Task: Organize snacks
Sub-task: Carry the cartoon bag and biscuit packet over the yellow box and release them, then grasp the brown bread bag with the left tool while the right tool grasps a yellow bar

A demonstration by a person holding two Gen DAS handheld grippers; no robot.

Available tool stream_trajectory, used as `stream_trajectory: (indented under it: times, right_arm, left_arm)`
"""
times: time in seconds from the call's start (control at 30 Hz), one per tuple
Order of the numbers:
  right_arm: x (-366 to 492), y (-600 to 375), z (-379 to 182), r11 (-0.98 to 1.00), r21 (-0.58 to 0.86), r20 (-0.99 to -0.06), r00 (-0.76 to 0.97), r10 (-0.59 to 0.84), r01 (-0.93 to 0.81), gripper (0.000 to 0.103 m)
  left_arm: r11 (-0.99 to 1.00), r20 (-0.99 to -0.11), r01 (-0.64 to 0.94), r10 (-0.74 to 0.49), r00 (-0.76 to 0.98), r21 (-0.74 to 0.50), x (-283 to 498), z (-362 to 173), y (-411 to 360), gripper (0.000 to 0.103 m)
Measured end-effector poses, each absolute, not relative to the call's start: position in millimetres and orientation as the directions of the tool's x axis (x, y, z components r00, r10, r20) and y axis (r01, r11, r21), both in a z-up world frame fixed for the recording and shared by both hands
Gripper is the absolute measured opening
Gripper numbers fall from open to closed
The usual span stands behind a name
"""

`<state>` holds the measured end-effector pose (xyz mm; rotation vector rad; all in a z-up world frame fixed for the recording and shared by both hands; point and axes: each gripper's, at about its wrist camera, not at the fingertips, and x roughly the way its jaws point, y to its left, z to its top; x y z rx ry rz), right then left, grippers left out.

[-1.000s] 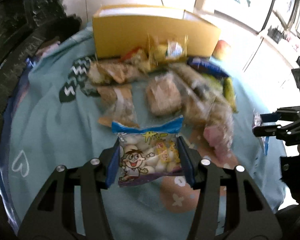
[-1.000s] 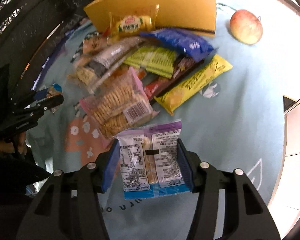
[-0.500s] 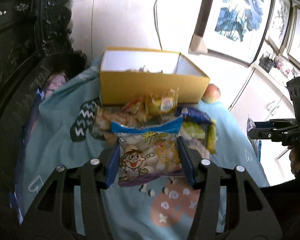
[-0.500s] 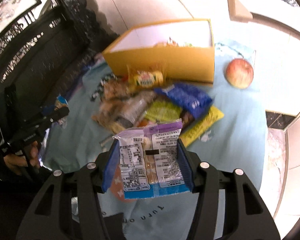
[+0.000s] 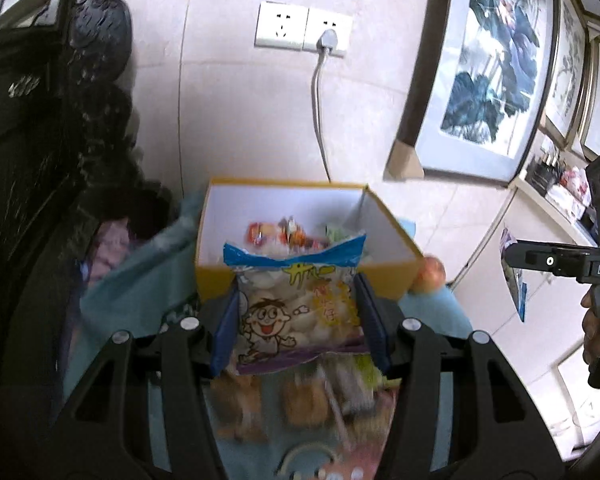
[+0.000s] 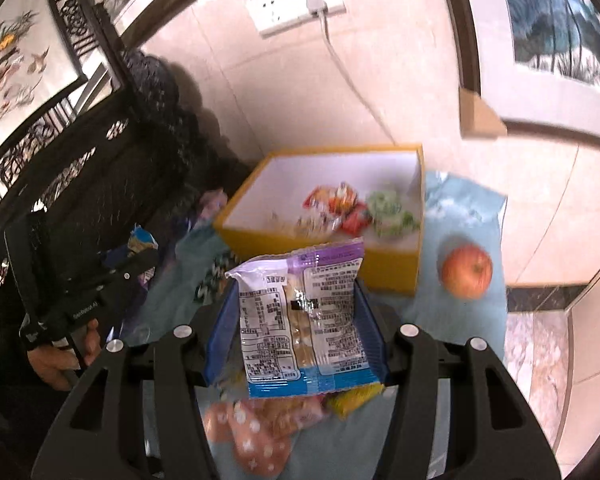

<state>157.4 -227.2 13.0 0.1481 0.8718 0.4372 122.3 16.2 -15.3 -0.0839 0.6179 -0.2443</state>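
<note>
Box, yellow cardboard with white inside (image 5: 300,276), is lying straight ahead, just beyond both tongs. Left tongs (image 5: 300,316) are clamping a cartoon-printed puffed-snack packet (image 5: 296,312); right tongs (image 6: 296,328) are clamping a purple-and-blue biscuit packet (image 6: 300,316), seemingly farther out.

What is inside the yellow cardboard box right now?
The yellow cardboard box holds a few wrapped snacks against its white lining: red-orange packets and a green-white packet. They are blurred, so no exact count. The near corner of its floor is hidden by its front wall.
</note>
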Motion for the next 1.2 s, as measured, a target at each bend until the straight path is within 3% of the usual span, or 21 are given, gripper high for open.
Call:
stream_trajectory:
  times: [0.33,0.37,0.4,0.43,0.57,0.67,0.83,1.03,1.2]
  right_arm:
    - [275,-219,36,0.938,0.274,-0.692,0.633,0.347,-0.213,0.058]
    - [294,-218,33,0.938,0.284,-0.691,0.636,0.343,-0.198,0.063]
    - [303,-216,30,0.942,0.280,-0.701,0.631,0.334,-0.187,0.075]
    - [313,-216,26,0.950,0.265,-0.719,0.622,0.309,-0.166,0.078]
    - [308,-221,3,0.959,0.248,-0.752,0.596,0.281,-0.140,0.088]
    - [285,-227,-23,0.967,0.216,-0.791,0.556,0.255,-0.135,0.088]
    - [218,-233,-87,0.985,0.123,-0.874,0.457,0.165,-0.121,0.088]
    - [138,-236,-171,0.998,0.034,-0.949,0.310,0.047,-0.045,0.088]
    - [131,-233,-193,0.998,0.061,-0.961,0.268,0.062,-0.014,0.076]
  left_arm:
    - [0.978,-0.554,0.199,-0.201,0.808,-0.064,239,22,-16,0.057]
    - [0.981,-0.565,0.187,-0.183,0.805,-0.052,250,21,-19,0.071]
    - [0.987,-0.596,0.157,-0.149,0.789,-0.039,269,16,-20,0.082]
    - [0.991,-0.614,0.127,-0.123,0.780,-0.038,277,12,-19,0.097]
    - [0.994,-0.650,0.086,-0.110,0.752,-0.069,278,-11,0,0.097]
    - [0.998,-0.661,0.049,-0.068,0.747,-0.047,255,-35,15,0.097]
    - [0.992,-0.701,-0.046,-0.050,0.712,-0.118,201,-89,41,0.097]
    - [0.997,-0.789,-0.073,0.015,0.615,-0.038,142,-160,51,0.097]
    - [0.997,-0.815,-0.070,0.034,0.578,-0.008,123,-186,57,0.097]
